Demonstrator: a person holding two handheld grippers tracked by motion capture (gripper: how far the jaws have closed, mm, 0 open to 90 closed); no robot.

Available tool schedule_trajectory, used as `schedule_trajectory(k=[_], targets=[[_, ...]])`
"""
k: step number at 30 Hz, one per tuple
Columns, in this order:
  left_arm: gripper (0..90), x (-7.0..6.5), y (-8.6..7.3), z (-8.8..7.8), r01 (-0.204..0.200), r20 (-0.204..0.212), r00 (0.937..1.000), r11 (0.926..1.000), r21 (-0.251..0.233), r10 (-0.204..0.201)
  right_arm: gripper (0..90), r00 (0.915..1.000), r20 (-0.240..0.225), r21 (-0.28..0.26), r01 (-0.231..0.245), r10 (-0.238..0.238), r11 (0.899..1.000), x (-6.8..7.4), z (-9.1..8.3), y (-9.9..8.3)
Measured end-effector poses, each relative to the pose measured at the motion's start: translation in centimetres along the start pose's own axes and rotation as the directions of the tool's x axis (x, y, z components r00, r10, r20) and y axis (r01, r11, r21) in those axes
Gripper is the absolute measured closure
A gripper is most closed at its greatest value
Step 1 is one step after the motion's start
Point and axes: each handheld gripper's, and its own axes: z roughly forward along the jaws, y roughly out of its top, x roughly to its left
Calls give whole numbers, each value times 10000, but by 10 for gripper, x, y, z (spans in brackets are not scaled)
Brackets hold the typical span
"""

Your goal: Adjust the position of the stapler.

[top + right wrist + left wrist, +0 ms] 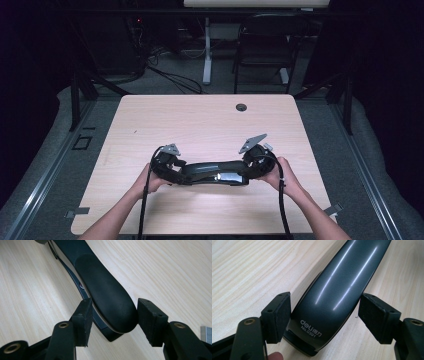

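Note:
A long black stapler (207,172) lies across the near part of the wooden table (200,120), with a gripper at each end. My left gripper (172,167) has its pads against the sides of the glossy end (337,285), which carries white lettering; the stapler sits between the jaws of this gripper (324,315). My right gripper (250,170) is closed around the matte rounded end (105,287). There, one pad of the gripper (113,317) rests against the base and the other against the tip. A hand holds each gripper, and a fingertip (274,356) shows at the bottom edge.
A round cable hole (241,107) sits near the table's far edge. Beyond the table stand a black chair (265,45), a white desk leg (207,50) and floor cables. A small strip of staples (206,333) lies on the table beside my right gripper.

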Motion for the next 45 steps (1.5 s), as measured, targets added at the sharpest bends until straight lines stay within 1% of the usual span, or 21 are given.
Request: schedule_trajectory(k=[1, 2, 5, 7, 12, 19, 20, 23, 26, 31, 33, 34, 35, 36, 37, 38, 40, 41, 44, 45], targets=[[277, 0, 0, -1, -5, 24, 10000, 10000, 8, 5, 471, 10000, -16, -4, -7, 7, 10000, -1, 1, 0], [281, 0, 0, -1, 20, -74, 10000, 10000, 31, -20, 470, 10000, -33, -24, -18, 18, 10000, -2, 1, 1], [287, 1, -1, -4, 11, -120, 9999, 9999, 146, -9, 468, 9999, -133, -134, -77, 75, 9999, -3, 3, 2], [289, 2, -1, -5, -13, -131, 9999, 9998, 198, 15, 468, 9998, -206, -88, -76, 75, 9999, -3, 5, 3], [290, 3, -3, -8, -65, -153, 9999, 9994, 330, 70, 470, 9996, -273, -87, -61, 58, 9999, 0, 8, 5], [289, 3, -3, -10, -206, -191, 9996, 9990, 399, 214, 472, 9997, -229, -142, -16, 13, 9999, 4, 8, 6], [290, 4, -4, -10, -211, -7, 9998, 9990, 389, 211, 472, 9997, -224, -118, 10, -13, 9999, 4, 8, 6], [288, 4, -5, -12, -237, -35, 9997, 9986, 473, 239, 473, 9997, -264, -115, 14, -17, 9999, 6, 8, 7], [284, 3, -5, -13, -164, -116, 9998, 9984, 533, 171, 474, 9997, -245, -228, 37, -42, 9997, 10, 10, 7], [265, 2, -3, -14, 165, -131, 9998, 9985, 520, -158, 475, 9995, -280, -299, 106, -115, 9995, 9, 10, 7], [243, 2, -2, -18, 241, -146, 9996, 9994, 253, -237, 479, 9995, -230, -404, 210, -219, 9990, 10, 7, 7], [215, 1, -1, -21, 296, -155, 9994, 9995, 65, -295, 477, 9995, -249, -458, 201, -212, 9988, 9, 8, 7], [188, 1, -1, -26, 394, -180, 9990, 9991, -175, -397, 476, 9994, -325, -545, 85, -103, 9985, 9, 8, 6], [167, 1, -1, -28, 439, -233, 9987, 9986, -307, -447, 472, 9993, -382, -649, -69, 44, 9979, 7, 7, 5], [152, 1, -2, -32, 487, -329, 9982, 9978, -442, -502, 433, 9988, -486, -730, -118, 83, 9973, 6, 8, 4], [139, 0, -2, -35, 524, -389, 9977, 9969, -586, -548, 371, 9980, -596, -830, -281, 232, 9962, 6, 8, 3], [100, -1, -4, -41, 676, -542, 9959, 9944, -814, -721, 297, 9994, -347, -610, -66, 45, 9981, 8, 7, 4], [80, -1, -4, -43, 723, -586, 9952, 9929, -947, -781, 276, 9999, -103, -549, 72, -78, 9985, 9, 6, 4], [51, -5, 0, -49, 607, -658, 9954, 9897, -1295, -696, 225, 9999, -53, -673, 146, -150, 9976, 9, 4, 3], [45, -6, 2, -50, 550, -675, 9956, 9883, -1423, -651, 218, 9999, 10, -817, 108, -107, 9966, 8, 4, 2]])
